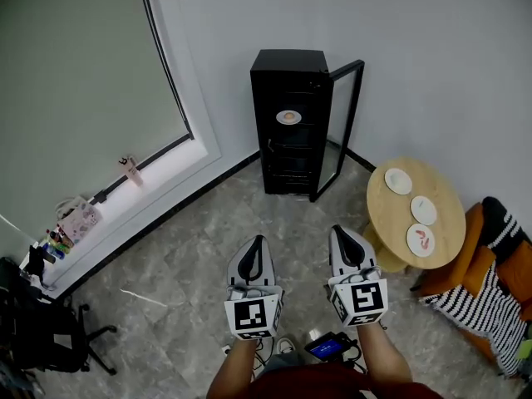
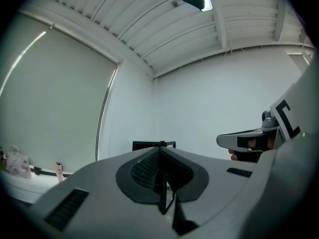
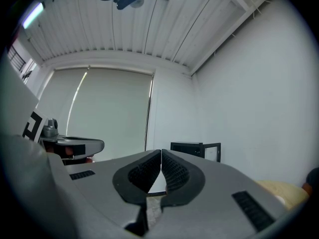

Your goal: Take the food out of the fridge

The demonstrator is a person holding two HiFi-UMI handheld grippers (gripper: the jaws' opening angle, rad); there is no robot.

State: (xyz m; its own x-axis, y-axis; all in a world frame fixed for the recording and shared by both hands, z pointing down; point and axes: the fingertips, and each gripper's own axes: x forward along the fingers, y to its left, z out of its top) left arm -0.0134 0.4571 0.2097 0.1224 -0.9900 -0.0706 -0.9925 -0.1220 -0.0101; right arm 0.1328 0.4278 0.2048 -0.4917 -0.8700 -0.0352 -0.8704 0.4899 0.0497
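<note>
Approach step I reckon: mini fridge stands open by the far wall, plate of food on its upper shelf, left gripper and right gripper well back, jaws pressed together and empty, so walk up, open one.

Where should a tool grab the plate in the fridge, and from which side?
Probably pinch the near rim of the plate, coming in level from the front. It lies flat on an upper shelf of the fridge; the door stands open, walls block the other sides.
</note>
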